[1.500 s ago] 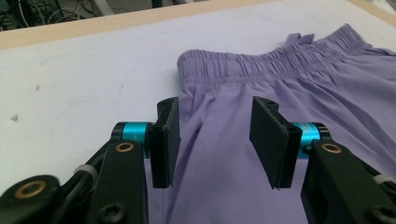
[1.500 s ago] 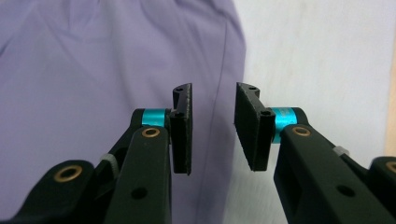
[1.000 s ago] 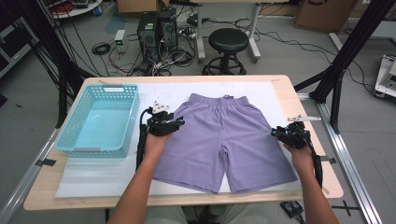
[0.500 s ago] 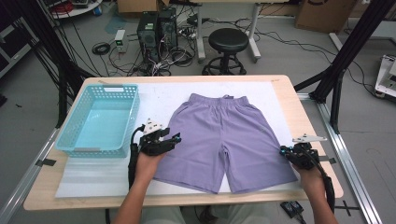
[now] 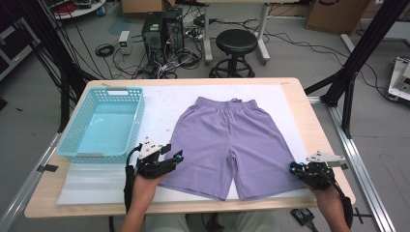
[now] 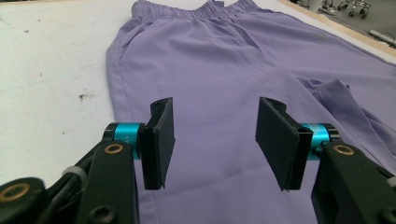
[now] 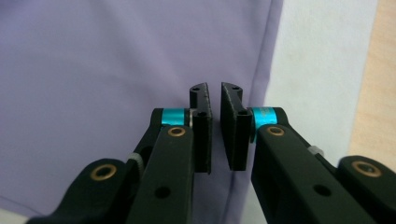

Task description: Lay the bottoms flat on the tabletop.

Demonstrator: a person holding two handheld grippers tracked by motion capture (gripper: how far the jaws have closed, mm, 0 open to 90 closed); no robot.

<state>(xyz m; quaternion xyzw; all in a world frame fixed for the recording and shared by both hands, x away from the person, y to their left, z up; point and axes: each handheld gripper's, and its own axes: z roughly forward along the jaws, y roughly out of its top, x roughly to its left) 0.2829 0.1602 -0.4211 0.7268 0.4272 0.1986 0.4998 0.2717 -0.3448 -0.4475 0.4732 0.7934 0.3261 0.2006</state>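
Observation:
Purple shorts (image 5: 227, 140) lie flat on the white sheet, waistband at the far side. My left gripper (image 5: 174, 157) hovers at the outer hem of the shorts' left leg. Its jaws have just been opening and stand open (image 6: 215, 135) over the purple fabric (image 6: 224, 56), with nothing gripped between them. My right gripper (image 5: 293, 168) sits at the outer hem of the right leg. Its jaws have just been closing and are shut (image 7: 214, 126) with nothing between them, above the fabric's side edge (image 7: 116, 60).
A light blue plastic basket (image 5: 139, 118) stands at the left of the table, close to my left hand. The white sheet (image 5: 164, 101) covers most of the wooden tabletop (image 5: 300, 96). A stool and computer cases stand on the floor beyond the table.
Both hands have drawn back toward the table's near edge, from beside the shorts' upper legs to their hems. The right gripper's jaws have closed. The shorts have not moved.

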